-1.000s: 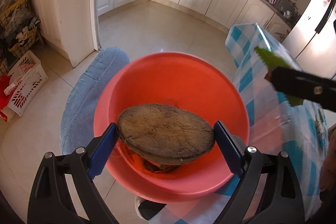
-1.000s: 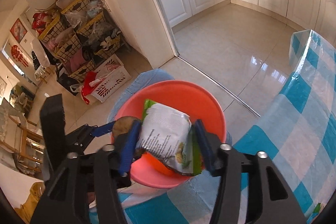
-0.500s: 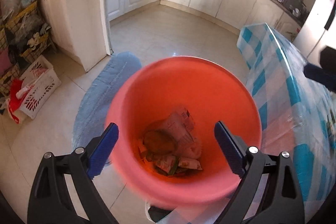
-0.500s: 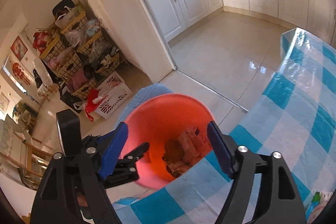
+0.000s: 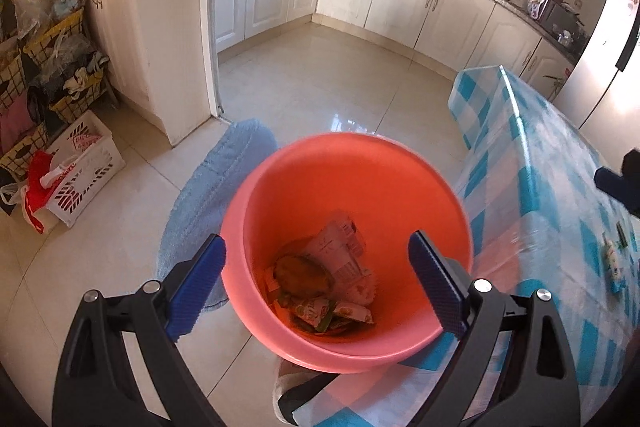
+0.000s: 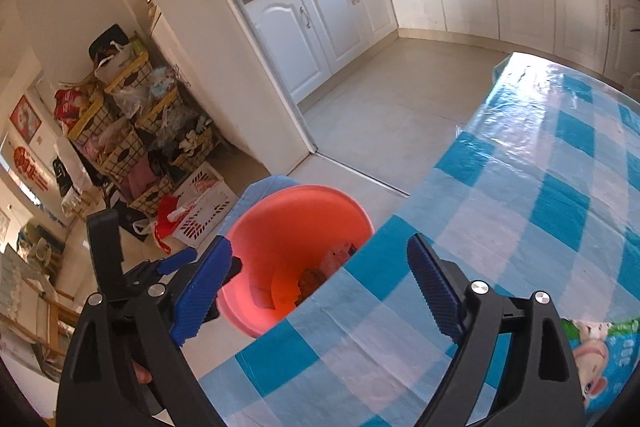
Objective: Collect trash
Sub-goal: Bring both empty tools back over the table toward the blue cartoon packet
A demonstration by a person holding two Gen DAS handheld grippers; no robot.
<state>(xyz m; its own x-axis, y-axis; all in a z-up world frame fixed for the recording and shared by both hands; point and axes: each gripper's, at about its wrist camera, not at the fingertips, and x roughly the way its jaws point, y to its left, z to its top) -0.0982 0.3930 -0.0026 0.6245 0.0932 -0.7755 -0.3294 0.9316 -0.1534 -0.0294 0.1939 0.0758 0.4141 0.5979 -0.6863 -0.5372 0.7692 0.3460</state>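
Red bucket (image 5: pixel 352 183): on the tiled floor beside the table (image 6: pixel 540 163), blue mat (image 5: pixel 216 179) behind it. Holds the trash (image 5: pixel 324 279): a brown round piece, a white snack bag, small wrappers at the bottom.

Left gripper (image 5: pixel 316 283): above the bucket, jaws wide apart, nothing between them.

Right gripper (image 6: pixel 320 291): over the table edge; jaws have just been opening, empty.

Printed packet (image 6: pixel 600 347): on the checked cloth, near right.
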